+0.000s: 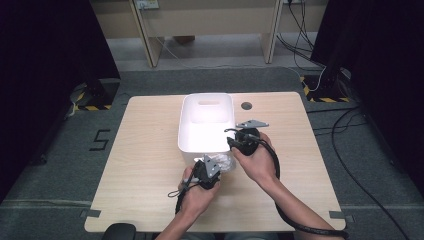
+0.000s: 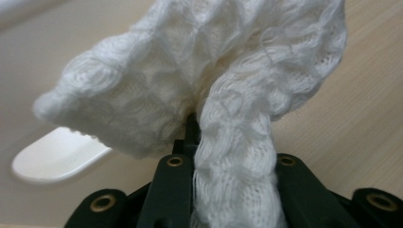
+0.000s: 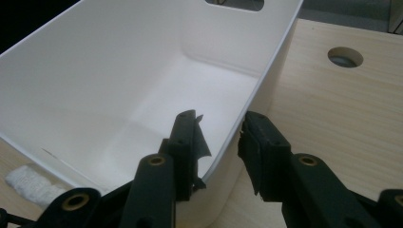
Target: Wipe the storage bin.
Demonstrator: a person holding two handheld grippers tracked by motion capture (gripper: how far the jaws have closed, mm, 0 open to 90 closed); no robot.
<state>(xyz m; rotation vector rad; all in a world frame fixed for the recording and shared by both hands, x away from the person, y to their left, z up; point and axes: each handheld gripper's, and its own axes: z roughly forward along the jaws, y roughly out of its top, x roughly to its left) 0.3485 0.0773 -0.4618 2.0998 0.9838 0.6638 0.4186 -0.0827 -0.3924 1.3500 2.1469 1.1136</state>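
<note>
From above, a white plastic bin (image 1: 206, 125) stands near the middle of the light wooden table (image 1: 145, 165), its handle cut-out on the wall toward the far edge. A round cable hole (image 1: 246, 106) is in the table just off the bin's far right corner. The bin's floor looks bare in the high view and in the right gripper view.

The left tool (image 1: 206, 173) sits just off the bin's near wall, toward the near edge of the table, held in a hand whose forearm comes up from that edge. The high view shows only a small patch of white at its tip. The left gripper view gives the detail: a white knitted cloth (image 2: 209, 80), cable-patterned, is pinched between the two black jaws, one fold running down between them while the rest bunches and spreads above. The jaws are closed on it, and the cloth hangs clear of the table top behind it.

The right tool (image 1: 239, 141) lies level at the bin's right wall near its near right corner, the wrist angled in from the right. The right gripper view shows one jaw inside the bin and the other outside, straddling the rim (image 3: 247, 99). I cannot tell whether the pads actually press the wall. A bit of the cloth shows at that view's lower left, outside the bin.
</note>
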